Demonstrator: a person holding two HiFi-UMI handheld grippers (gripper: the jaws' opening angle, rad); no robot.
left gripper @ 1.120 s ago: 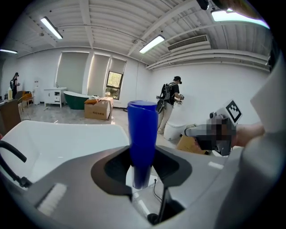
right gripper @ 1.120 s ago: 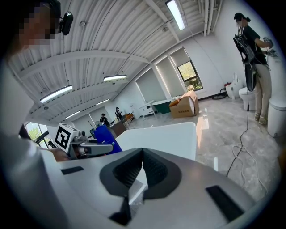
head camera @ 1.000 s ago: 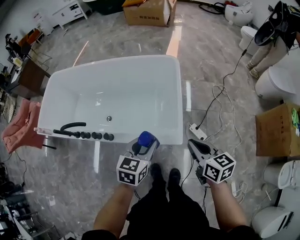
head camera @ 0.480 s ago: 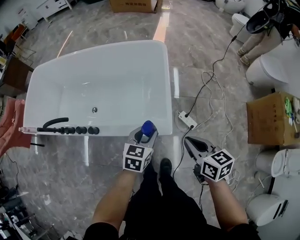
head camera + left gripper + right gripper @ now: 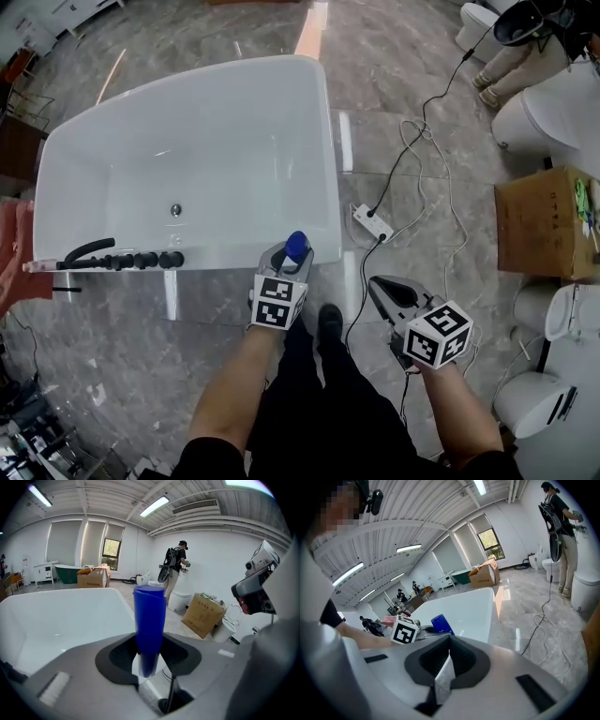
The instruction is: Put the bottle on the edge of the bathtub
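Bottle (image 5: 296, 246) nearer bathtub (image 5: 234, 131) edge than before, gripped by left tool (image 5: 291, 257); right tool (image 5: 382, 287) clenched.

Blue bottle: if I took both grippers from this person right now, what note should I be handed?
Left gripper: shut on the blue bottle, which stands upright.
Right gripper: shut, empty, off to the side over the floor.
Bathtub: the bottle hangs at its near rim, by the right corner.
Done: bottle in hand at the tub.
Left: set it on the rim, let go.
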